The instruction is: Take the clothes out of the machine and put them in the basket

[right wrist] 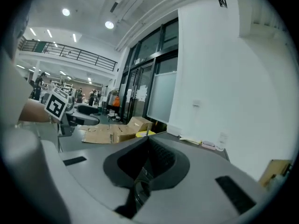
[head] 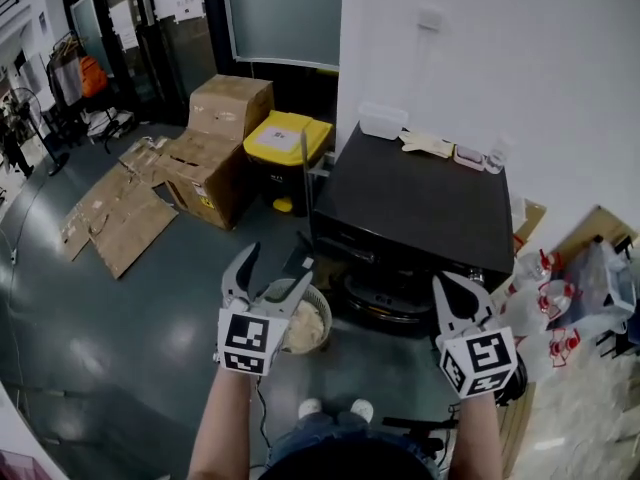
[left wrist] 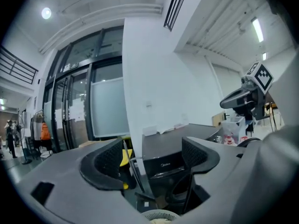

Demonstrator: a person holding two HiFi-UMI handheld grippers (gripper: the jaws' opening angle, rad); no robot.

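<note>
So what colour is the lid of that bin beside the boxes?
The bin lid is yellow; the head view shows it best.

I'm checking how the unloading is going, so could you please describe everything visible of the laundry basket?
The basket is round and white, apparently plastic with a slotted rim. It stands upright on the dark floor, just in front of the black machine. Pale cream cloth lies in it. The left gripper hides its near-left side.

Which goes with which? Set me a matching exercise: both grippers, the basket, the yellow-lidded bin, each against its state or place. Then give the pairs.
1 left gripper
2 right gripper
3 basket
4 yellow-lidded bin

A between the cardboard boxes and the black machine
B jaws shut, empty
C holds pale clothes
D jaws apart, empty

Pairs: 1-D, 2-B, 3-C, 4-A.
</note>
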